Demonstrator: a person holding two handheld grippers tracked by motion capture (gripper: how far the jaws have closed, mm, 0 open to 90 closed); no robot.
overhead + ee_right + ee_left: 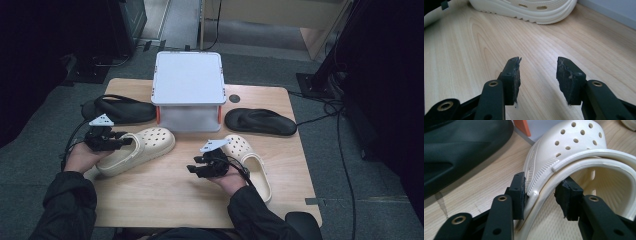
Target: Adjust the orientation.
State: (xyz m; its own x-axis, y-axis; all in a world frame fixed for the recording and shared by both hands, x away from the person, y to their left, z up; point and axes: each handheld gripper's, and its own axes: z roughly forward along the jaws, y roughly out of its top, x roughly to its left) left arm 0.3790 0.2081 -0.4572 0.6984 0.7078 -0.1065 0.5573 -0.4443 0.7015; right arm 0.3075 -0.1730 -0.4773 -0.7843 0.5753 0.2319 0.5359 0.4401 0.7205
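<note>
Left gripper [541, 195] fingers pinching cream clog [574, 152] wall

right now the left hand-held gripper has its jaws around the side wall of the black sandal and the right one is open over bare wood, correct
Not quite. The left hand-held gripper has its jaws around the side wall of the cream clog, not the black sandal, which lies apart on the table; the left gripper view shows this. The right hand-held gripper is indeed open over bare wood.

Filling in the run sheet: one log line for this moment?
left hand-held gripper: shut on cream perforated foam clog side wall | right hand-held gripper: open above wooden table
</note>
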